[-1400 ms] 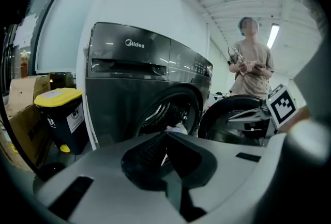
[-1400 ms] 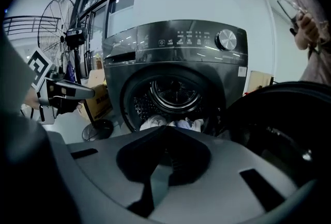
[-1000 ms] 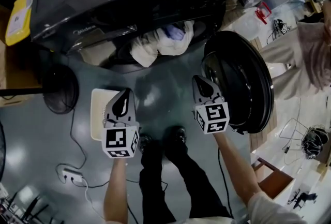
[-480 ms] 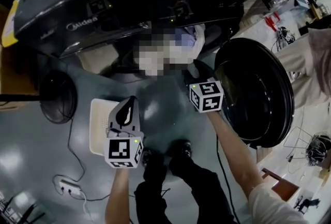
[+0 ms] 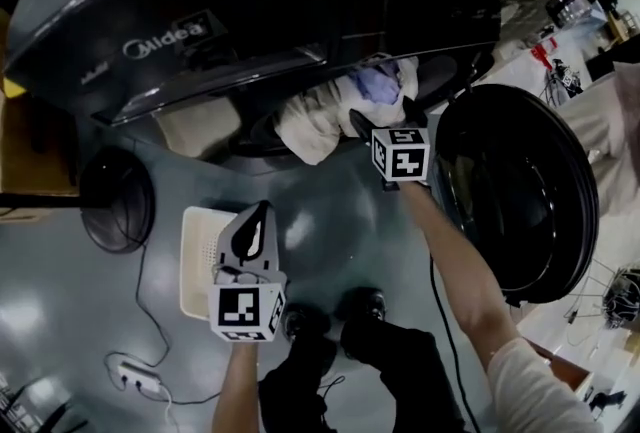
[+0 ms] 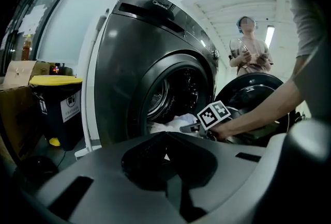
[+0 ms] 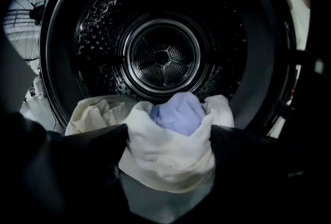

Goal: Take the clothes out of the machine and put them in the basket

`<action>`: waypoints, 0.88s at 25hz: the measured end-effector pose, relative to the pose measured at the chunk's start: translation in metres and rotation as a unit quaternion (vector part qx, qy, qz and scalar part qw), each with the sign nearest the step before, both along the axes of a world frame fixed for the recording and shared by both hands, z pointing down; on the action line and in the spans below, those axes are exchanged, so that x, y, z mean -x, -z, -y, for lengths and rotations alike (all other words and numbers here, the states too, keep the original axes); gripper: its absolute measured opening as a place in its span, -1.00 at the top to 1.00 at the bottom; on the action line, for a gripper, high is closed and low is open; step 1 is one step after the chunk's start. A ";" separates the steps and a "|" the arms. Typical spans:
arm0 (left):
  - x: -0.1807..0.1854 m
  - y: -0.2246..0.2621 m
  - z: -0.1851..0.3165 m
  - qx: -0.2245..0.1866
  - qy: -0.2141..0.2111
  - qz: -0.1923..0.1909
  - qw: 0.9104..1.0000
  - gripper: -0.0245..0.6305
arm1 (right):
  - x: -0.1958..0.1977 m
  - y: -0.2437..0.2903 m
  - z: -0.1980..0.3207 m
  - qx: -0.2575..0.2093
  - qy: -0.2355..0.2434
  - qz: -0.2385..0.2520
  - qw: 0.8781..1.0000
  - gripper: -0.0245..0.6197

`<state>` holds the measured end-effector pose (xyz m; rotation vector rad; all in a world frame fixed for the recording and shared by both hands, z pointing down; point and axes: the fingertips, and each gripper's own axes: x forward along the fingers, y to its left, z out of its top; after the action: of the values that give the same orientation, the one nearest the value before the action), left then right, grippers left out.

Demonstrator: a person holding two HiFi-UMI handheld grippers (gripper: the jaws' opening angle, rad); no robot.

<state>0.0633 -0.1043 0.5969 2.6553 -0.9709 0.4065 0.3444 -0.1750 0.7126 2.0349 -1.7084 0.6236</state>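
Right gripper view: the right tongs (image 7: 168, 140) have just been opening and stand spread wide either side of the white and lilac clothes (image 7: 176, 114) heaped at the machine (image 7: 161, 57) mouth, possibly brushing them. A second ago they hung beside the open door (image 5: 520, 191). The left tongs (image 5: 252, 226), clenched and empty, sit lower than before, above the basket (image 5: 195, 266)
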 end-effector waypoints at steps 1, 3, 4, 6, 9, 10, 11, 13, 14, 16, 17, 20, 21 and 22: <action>0.001 -0.002 0.001 0.000 0.001 0.000 1.000 0.87 | 0.001 -0.009 0.001 0.011 0.004 0.003 1.000 -0.61; 0.000 -0.004 0.002 0.000 0.001 -0.001 1.000 0.87 | 0.000 -0.024 -0.001 0.021 0.008 0.014 1.000 -0.61; -0.001 -0.005 0.002 0.001 0.000 -0.001 1.000 0.87 | -0.001 -0.027 -0.001 0.019 0.007 0.018 1.000 -0.61; -0.004 -0.006 0.004 0.001 -0.003 0.000 1.000 0.87 | -0.005 -0.028 0.000 0.015 0.003 0.015 1.000 -0.61; -0.005 -0.008 0.005 0.004 0.000 -0.002 1.000 0.87 | -0.006 -0.031 -0.001 0.025 0.003 0.001 1.000 -0.50; -0.004 -0.009 0.005 0.005 0.002 -0.002 1.000 0.87 | -0.005 -0.031 -0.002 0.026 0.005 0.001 1.000 -0.40; -0.004 -0.009 0.004 0.005 0.001 -0.002 1.000 0.87 | -0.004 -0.031 -0.003 0.027 0.006 0.001 1.000 -0.29; -0.004 -0.009 0.003 0.005 -0.002 0.000 1.000 0.87 | -0.003 -0.030 -0.007 0.026 0.009 0.003 1.000 -0.12; -0.004 -0.009 0.003 0.005 -0.003 -0.001 1.000 0.87 | -0.003 -0.030 -0.008 0.026 0.011 0.003 1.000 -0.03; -0.002 -0.009 0.003 0.003 -0.002 -0.002 1.000 0.87 | -0.002 -0.029 -0.010 0.028 0.015 0.003 0.999 0.14; -0.001 -0.009 0.003 0.001 -0.002 -0.001 1.000 0.87 | -0.002 -0.028 -0.011 0.030 0.017 0.005 0.999 0.21; 0.000 -0.006 0.000 0.004 -0.003 0.000 1.000 0.87 | -0.002 -0.022 -0.016 0.032 0.017 0.008 0.999 0.35; -0.001 -0.005 -0.001 0.007 -0.003 0.000 1.000 0.87 | -0.002 -0.019 -0.017 0.031 0.017 0.008 0.999 0.38; -0.001 -0.002 -0.001 0.008 -0.004 0.000 1.000 0.87 | -0.001 -0.015 -0.018 0.030 0.016 0.009 0.999 0.41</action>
<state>0.0641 -0.1028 0.5994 2.6463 -0.9541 0.4149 0.3456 -0.1572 0.7272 1.9624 -1.7083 0.6779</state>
